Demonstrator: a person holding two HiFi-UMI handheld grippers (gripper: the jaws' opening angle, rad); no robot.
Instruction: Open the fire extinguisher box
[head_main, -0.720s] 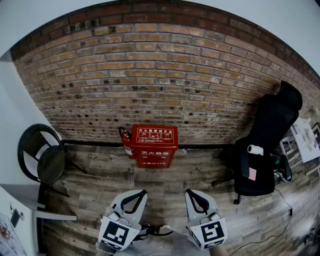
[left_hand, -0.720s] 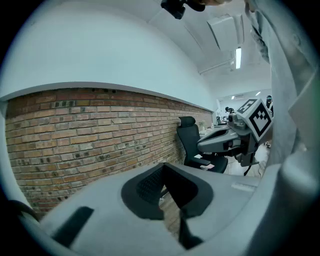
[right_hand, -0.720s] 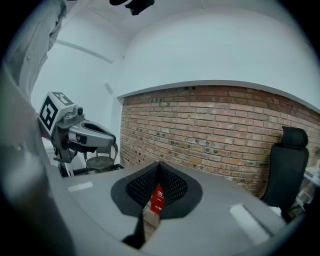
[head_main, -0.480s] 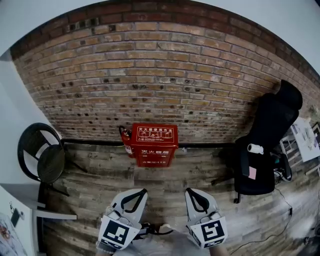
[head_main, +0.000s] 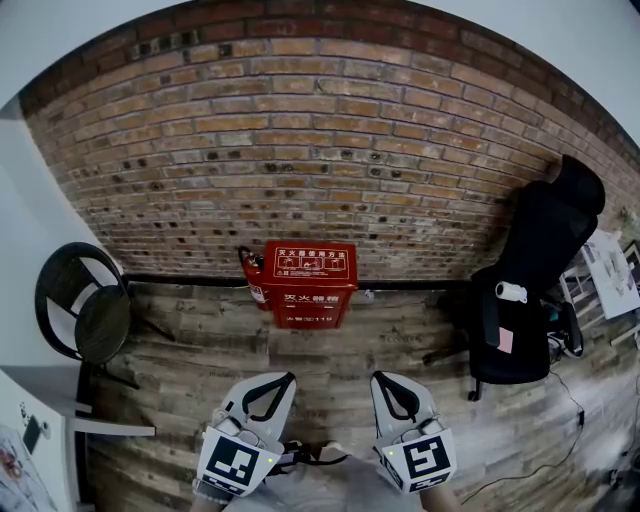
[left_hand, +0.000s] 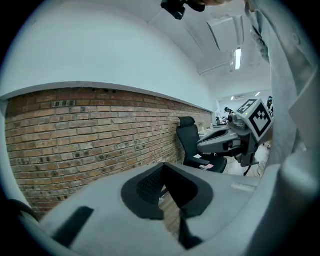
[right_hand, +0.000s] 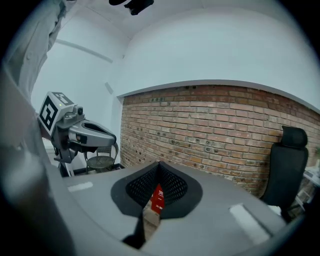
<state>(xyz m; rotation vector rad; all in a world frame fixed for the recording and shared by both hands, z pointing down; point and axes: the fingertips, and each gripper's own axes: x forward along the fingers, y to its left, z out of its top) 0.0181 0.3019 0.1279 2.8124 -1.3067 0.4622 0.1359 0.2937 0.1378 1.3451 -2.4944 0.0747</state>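
Note:
The red fire extinguisher box (head_main: 311, 284) stands closed on the wooden floor against the brick wall, with white print on its front. A red extinguisher (head_main: 251, 276) leans at its left side. My left gripper (head_main: 287, 379) and right gripper (head_main: 380, 379) are held low and side by side, well short of the box, both pointing toward it. Both are shut with nothing between the pads. In the right gripper view a strip of the box (right_hand: 158, 199) shows through the slit below the closed right gripper (right_hand: 159, 165). The left gripper (left_hand: 165, 167) faces the brick wall.
A black office chair (head_main: 530, 290) stands right of the box. A black round wire chair (head_main: 85, 310) sits at the left by a white table (head_main: 40, 425). A cable (head_main: 560, 440) trails over the floor at the right.
The head view has shifted very slightly. Both grippers keep their place and stay shut.

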